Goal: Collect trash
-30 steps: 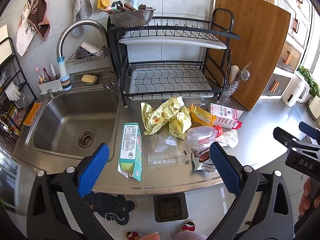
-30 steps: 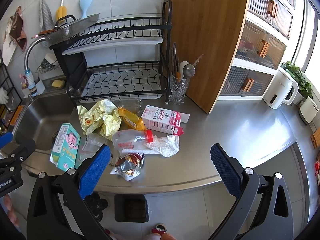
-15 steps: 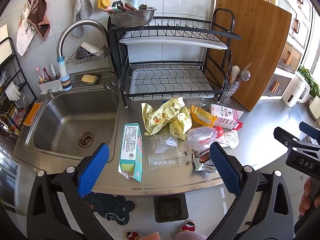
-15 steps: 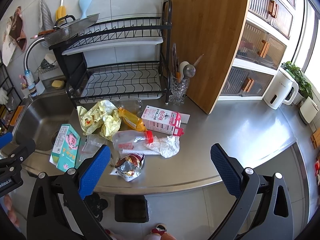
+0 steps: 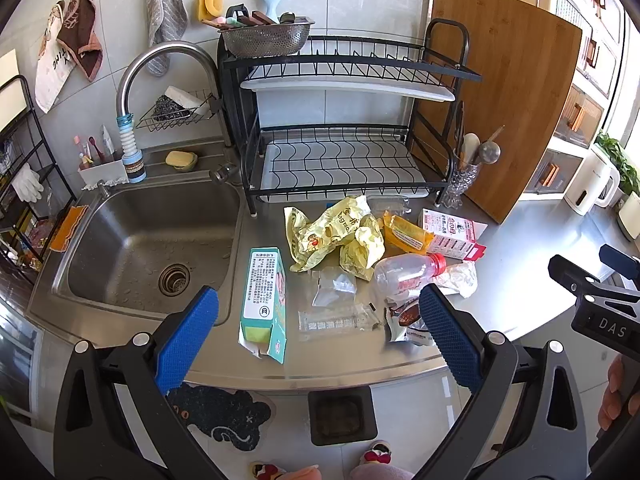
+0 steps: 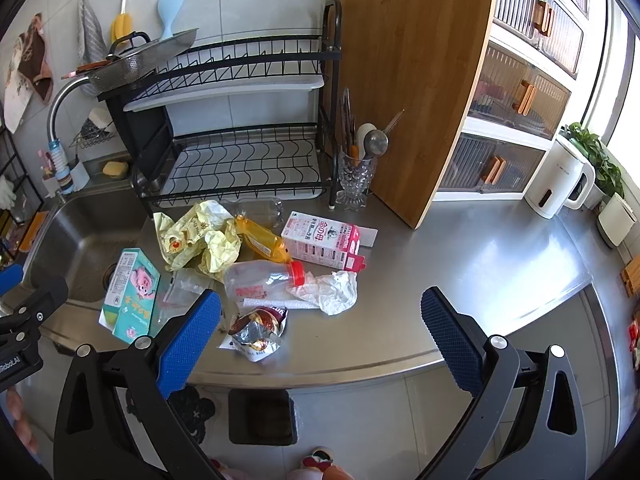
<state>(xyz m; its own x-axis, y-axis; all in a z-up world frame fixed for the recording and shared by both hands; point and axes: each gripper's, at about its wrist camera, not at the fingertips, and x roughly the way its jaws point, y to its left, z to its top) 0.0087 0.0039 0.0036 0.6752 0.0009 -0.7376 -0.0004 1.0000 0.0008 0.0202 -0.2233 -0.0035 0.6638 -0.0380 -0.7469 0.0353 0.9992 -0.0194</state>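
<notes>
Trash lies on the steel counter (image 5: 340,364): a teal carton (image 5: 264,300), a crumpled yellow wrapper (image 5: 336,232), an orange packet (image 5: 404,234), a pink-white carton (image 5: 454,236), a clear bottle with a red cap (image 5: 404,272), white tissue (image 5: 460,278), clear plastic bags (image 5: 336,320) and a foil wrapper (image 6: 258,330). My left gripper (image 5: 316,340) is open and empty, held above the counter's front edge. My right gripper (image 6: 320,340) is open and empty, to the right of the pile. A black bin (image 6: 262,416) stands on the floor below the counter.
A sink (image 5: 148,248) with a tap is at the left. A black dish rack (image 5: 344,152) stands behind the trash, with a glass utensil holder (image 6: 356,176) and a wooden board (image 6: 412,92) beside it. A white kettle (image 6: 558,180) is at the far right.
</notes>
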